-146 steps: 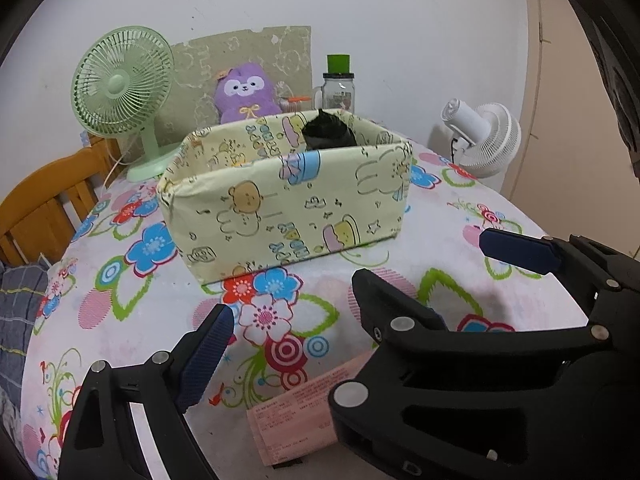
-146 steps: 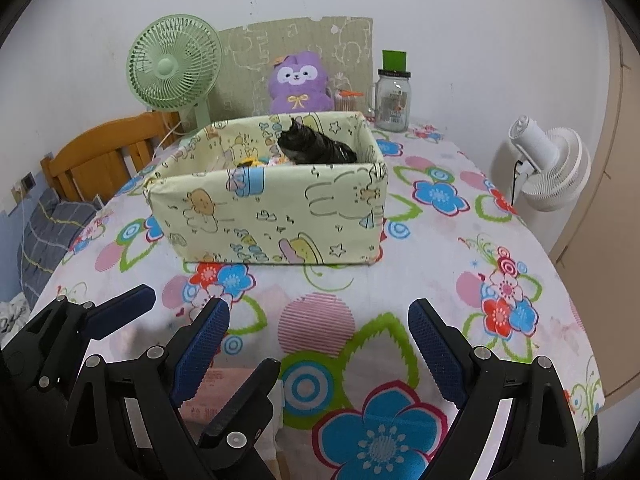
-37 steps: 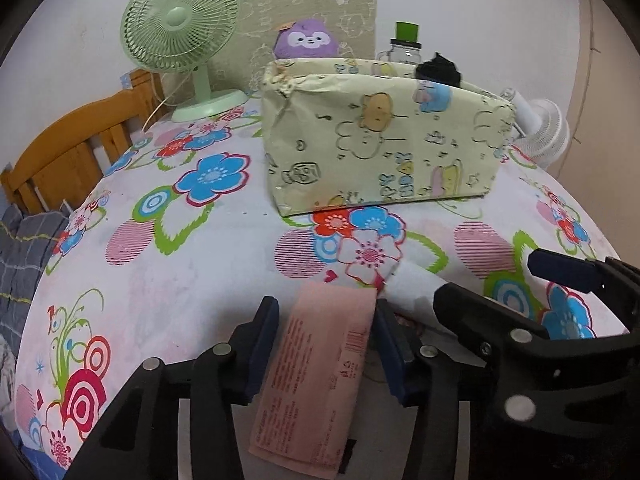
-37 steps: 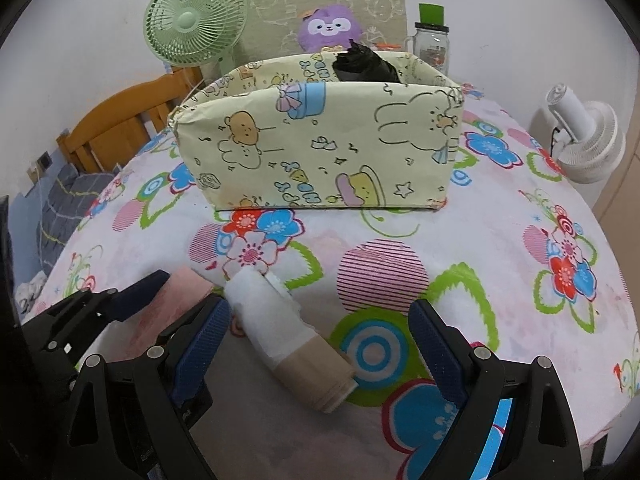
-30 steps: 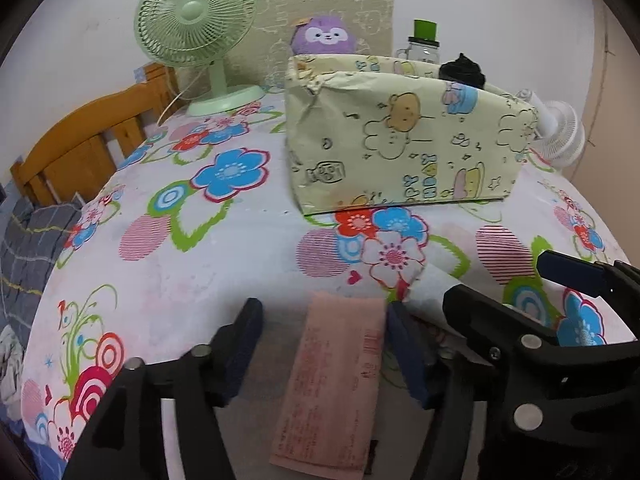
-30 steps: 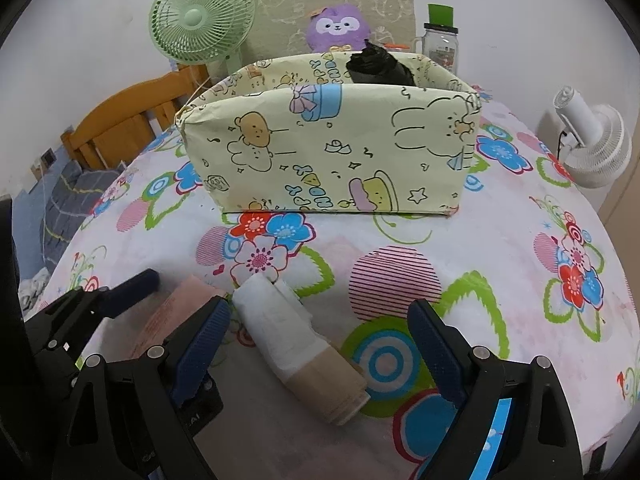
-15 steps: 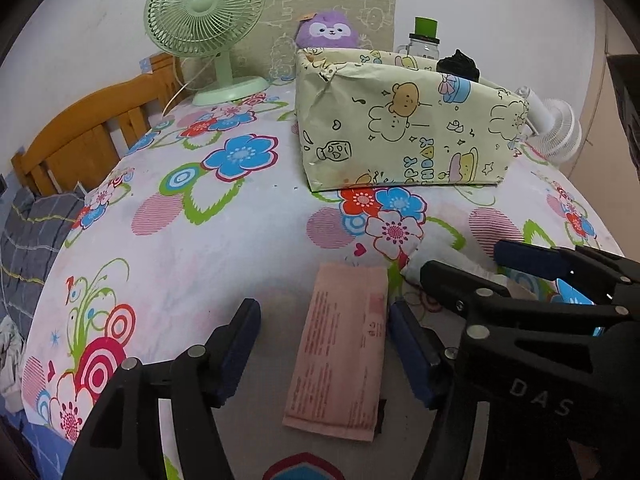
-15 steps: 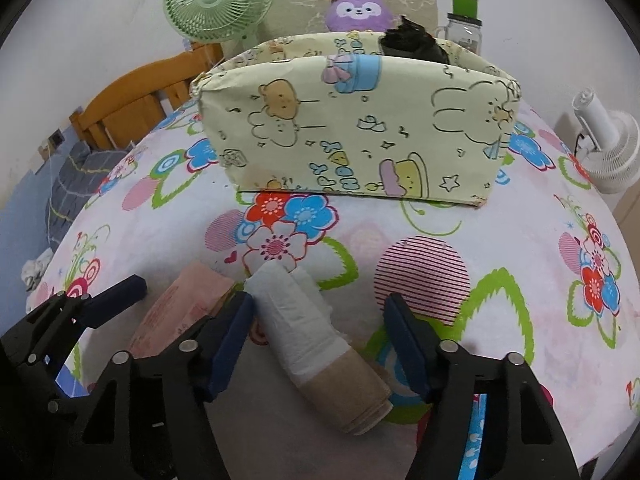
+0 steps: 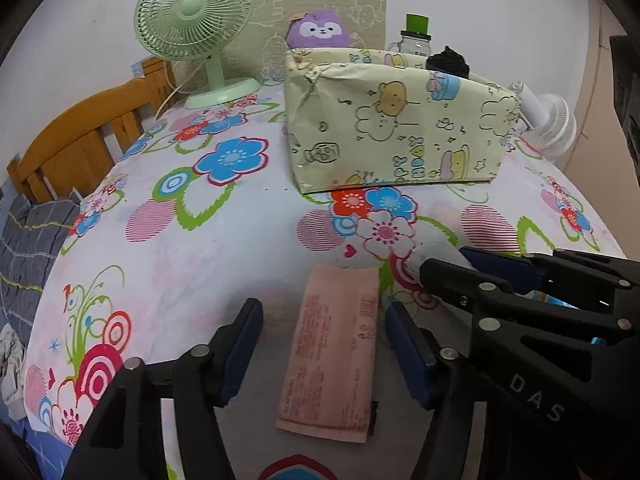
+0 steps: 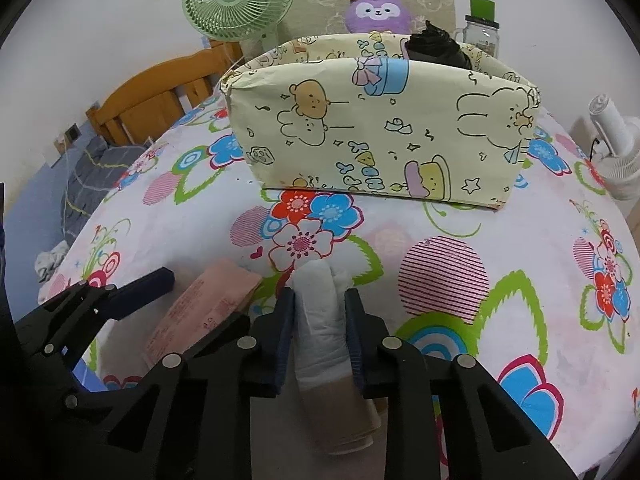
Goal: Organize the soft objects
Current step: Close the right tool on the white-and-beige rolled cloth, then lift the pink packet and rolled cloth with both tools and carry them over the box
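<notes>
Our right gripper (image 10: 320,320) had just clamped its jaws onto the rolled white-and-beige cloth (image 10: 324,320) near the counter's front edge; it could go to the cartoon-print fabric box (image 10: 380,128). Our left gripper (image 9: 320,344) was closing, straddling without touching the flat pink packet (image 9: 336,344).

A plain white wall (image 9: 80,20) backs the scene. The counter (image 9: 224,240) wears a flowered cloth. At its far edge stands a green desk fan (image 9: 196,28) before a beige patterned board (image 9: 360,4). A wooden chair back (image 9: 80,140) rises at the left; a white fan (image 10: 616,148) sits at the right.
</notes>
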Demonstrator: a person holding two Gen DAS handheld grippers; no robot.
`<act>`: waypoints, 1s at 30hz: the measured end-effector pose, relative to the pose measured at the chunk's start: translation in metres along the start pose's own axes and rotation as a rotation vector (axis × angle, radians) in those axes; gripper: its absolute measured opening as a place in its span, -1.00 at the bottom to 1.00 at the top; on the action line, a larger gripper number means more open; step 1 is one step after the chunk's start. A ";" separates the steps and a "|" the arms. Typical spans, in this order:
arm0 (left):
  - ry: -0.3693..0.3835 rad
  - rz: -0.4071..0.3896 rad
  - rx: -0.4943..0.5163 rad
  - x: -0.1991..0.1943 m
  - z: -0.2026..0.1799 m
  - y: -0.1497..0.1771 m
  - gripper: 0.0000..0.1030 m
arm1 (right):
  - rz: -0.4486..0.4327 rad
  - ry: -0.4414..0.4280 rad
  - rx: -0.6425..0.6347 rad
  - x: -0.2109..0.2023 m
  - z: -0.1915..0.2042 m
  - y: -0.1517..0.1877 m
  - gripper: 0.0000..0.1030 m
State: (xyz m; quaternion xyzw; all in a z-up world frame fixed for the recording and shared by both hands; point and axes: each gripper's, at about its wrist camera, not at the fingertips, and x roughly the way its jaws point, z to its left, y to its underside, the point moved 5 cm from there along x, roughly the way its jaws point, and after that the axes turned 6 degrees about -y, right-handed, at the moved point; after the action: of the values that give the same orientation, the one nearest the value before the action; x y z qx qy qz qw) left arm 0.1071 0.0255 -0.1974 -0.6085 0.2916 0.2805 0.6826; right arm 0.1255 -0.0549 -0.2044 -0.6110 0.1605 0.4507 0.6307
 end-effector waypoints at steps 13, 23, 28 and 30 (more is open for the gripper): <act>0.022 0.006 -0.033 0.002 -0.009 -0.005 -0.19 | -0.024 0.041 0.025 -0.008 -0.012 -0.001 -0.51; 0.036 0.009 -0.045 -0.003 -0.021 -0.006 -0.22 | -0.023 0.067 0.050 -0.014 -0.022 0.000 -0.51; 0.036 0.005 -0.056 -0.005 -0.027 -0.009 -0.22 | -0.038 0.087 0.060 -0.021 -0.027 -0.002 -0.51; 0.035 0.000 -0.056 -0.006 -0.030 -0.012 -0.22 | -0.041 0.096 0.064 -0.023 -0.029 -0.003 -0.51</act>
State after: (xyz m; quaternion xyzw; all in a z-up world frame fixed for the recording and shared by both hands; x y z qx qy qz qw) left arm 0.1102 -0.0055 -0.1875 -0.6323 0.2955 0.2781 0.6600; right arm 0.1255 -0.0900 -0.1909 -0.6146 0.1922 0.4025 0.6507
